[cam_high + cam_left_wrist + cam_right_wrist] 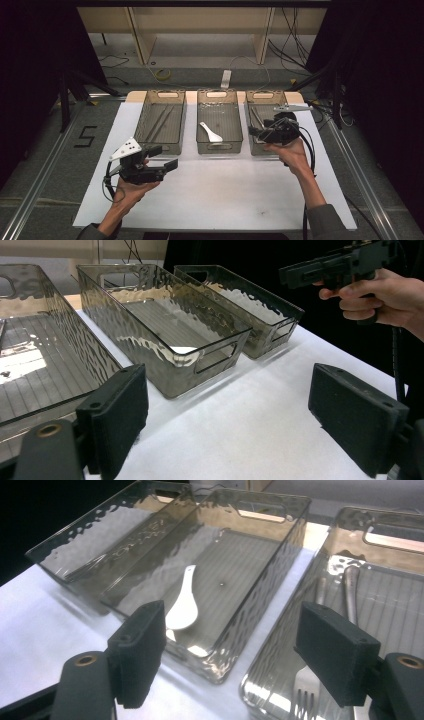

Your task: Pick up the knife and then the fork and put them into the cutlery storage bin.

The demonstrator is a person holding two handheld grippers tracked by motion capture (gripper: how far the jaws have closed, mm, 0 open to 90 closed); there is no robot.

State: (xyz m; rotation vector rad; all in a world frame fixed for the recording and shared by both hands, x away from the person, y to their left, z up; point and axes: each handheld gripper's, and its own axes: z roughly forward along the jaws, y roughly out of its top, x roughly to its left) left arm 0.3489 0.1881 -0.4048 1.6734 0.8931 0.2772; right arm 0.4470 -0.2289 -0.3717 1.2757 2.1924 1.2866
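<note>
Right tool (pixel 256 131) wide apart over right bin (pixel 262 95), forks (pixel 306 687) below; left tool (pixel 165 159) apart, empty.

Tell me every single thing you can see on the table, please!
Bins: 3, clear smoky grey, side by side at the table's far end: left bin, middle bin, right bin.
Chopsticks: what looks like one dark pair, in the left bin.
Spoon: 1, white, in the middle bin.
Fork: 1, silver, in the right bin, beside other metal cutlery.
Table cover: 1, white, under the bins.
Left gripper: 1, black, jaws open and empty, held over the cover.
Right gripper: 1, black, jaws open and empty, above the right bin.
</note>
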